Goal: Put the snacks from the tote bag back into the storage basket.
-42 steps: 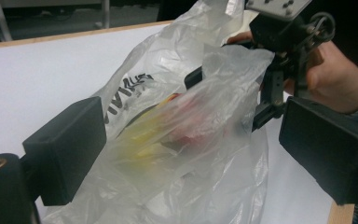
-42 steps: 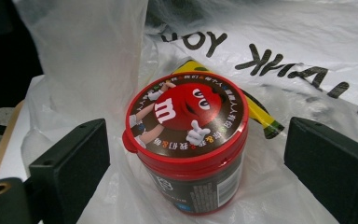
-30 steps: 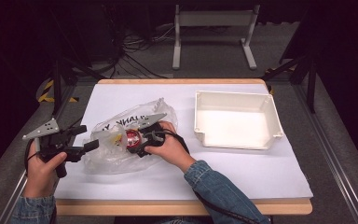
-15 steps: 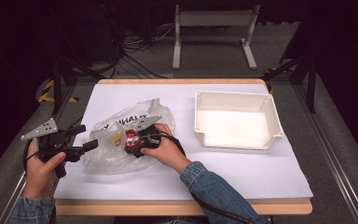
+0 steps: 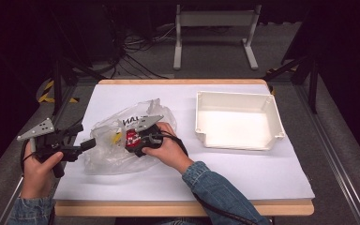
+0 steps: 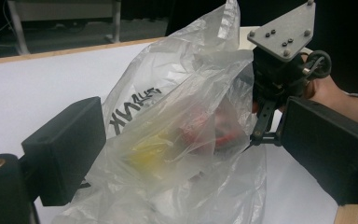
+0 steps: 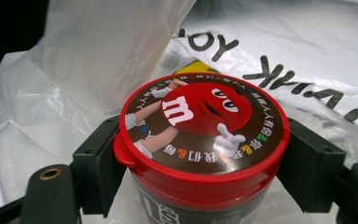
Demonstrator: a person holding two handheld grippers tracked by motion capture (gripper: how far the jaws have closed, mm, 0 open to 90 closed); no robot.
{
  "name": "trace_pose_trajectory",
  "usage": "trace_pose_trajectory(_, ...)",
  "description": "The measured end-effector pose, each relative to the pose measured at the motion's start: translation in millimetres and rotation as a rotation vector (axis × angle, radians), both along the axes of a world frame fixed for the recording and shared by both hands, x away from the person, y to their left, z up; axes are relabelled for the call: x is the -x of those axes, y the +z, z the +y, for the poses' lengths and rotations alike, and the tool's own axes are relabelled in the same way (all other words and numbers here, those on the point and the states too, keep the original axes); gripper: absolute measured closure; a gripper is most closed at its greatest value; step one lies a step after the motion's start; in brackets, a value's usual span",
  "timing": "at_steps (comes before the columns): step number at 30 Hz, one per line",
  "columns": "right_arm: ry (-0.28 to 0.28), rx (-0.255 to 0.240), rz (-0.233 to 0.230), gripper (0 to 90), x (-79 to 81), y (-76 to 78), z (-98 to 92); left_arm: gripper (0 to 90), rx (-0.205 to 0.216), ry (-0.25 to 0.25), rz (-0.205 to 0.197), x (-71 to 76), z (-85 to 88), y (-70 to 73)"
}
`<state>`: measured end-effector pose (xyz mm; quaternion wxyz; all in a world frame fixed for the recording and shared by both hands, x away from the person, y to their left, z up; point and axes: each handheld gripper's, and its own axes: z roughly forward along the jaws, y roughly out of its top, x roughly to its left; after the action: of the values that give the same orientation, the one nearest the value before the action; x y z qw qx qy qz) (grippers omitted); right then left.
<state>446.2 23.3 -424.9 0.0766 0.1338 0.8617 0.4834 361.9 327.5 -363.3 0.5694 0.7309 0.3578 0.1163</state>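
Right hand-held gripper (image 7: pixel 200 154) has just closed its jaws around the red-lidded brown candy canister (image 7: pixel 200 140) inside the clear crinkled plastic bag (image 5: pixel 122 140).

Its pads now sit against the canister's sides just under the lid, so the grip looks ready for lifting out. The left hand-held gripper (image 5: pixel 82 145) pinches the bag's edge at the worktop's (image 5: pixel 243 168) left, jaws closed on the plastic; the white rectangular plastic bin (image 5: pixel 236 96) waits apart.
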Motion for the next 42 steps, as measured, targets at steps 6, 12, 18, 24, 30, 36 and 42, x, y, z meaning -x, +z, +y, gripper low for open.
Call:
trace_pose_trajectory(6,-0.01,-0.02,-0.016,24.0,-0.6,15.3,-4.8,7.8,0.011,0.007,-0.007,0.0,2.9,1.6)
trace_pose_trajectory(12,-0.014,-0.038,-0.027,24.1,-0.2,30.3,-9.0,7.8,0.023,0.017,-0.01,-0.7,6.0,3.3)
trace_pose_trajectory(18,-0.012,-0.057,-0.028,24.3,-3.4,43.2,-14.9,7.8,0.02,0.038,0.0,-1.5,10.2,2.8)
trace_pose_trajectory(24,-0.013,-0.069,-0.041,24.4,-3.8,54.9,-19.3,7.5,0.013,0.032,-0.006,-1.2,10.6,3.7)
trace_pose_trajectory(30,-0.015,-0.087,-0.047,24.4,-4.4,66.4,-24.7,6.4,0.009,0.027,-0.002,-0.4,10.0,3.6)
trace_pose_trajectory(36,-0.011,-0.103,-0.055,24.5,-3.0,77.1,-28.8,6.3,0.004,0.024,-0.004,-0.3,10.6,3.3)
trace_pose_trajectory(42,-0.007,-0.11,-0.052,24.6,-0.9,86.1,-34.5,6.3,0.004,0.024,-0.002,-0.2,10.6,2.9)
